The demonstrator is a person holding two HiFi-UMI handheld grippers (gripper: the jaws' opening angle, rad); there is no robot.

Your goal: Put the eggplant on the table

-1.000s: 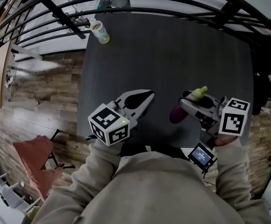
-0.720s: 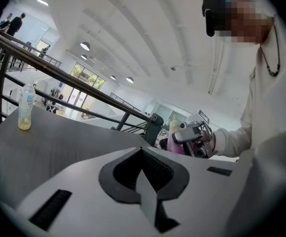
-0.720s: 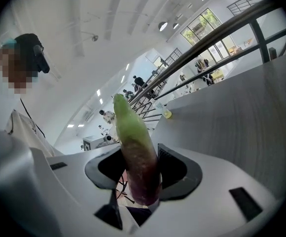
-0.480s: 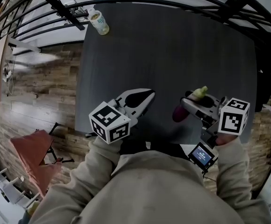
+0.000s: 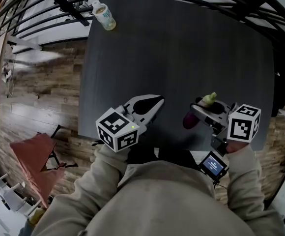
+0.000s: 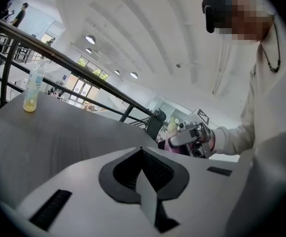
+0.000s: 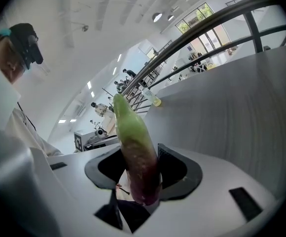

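Note:
The eggplant (image 5: pixel 190 120) is purple with a green stem end (image 5: pixel 210 98). It is held crosswise in my right gripper (image 5: pixel 201 109), just above the near part of the dark grey table (image 5: pixel 182 48). In the right gripper view the eggplant (image 7: pixel 135 152) stands up between the black pads, and the right gripper (image 7: pixel 142 174) is shut on it. My left gripper (image 5: pixel 155 103) hovers to its left over the table's near edge. The left gripper (image 6: pixel 142 149) has its jaws closed together and holds nothing. From the left gripper view the eggplant (image 6: pixel 171 143) shows in the right gripper (image 6: pixel 192 135).
A small drink bottle (image 5: pixel 104 16) stands at the table's far left corner, in front of a black railing (image 5: pixel 64 6). Wood flooring (image 5: pixel 44 92) and a red folding object (image 5: pixel 32 159) lie left of the table. A small lit screen (image 5: pixel 212 165) hangs below my right hand.
Both grippers have sunk a little toward the table's near edge, and the bottle now shows higher in the view. The right gripper's hold on the eggplant is the same.

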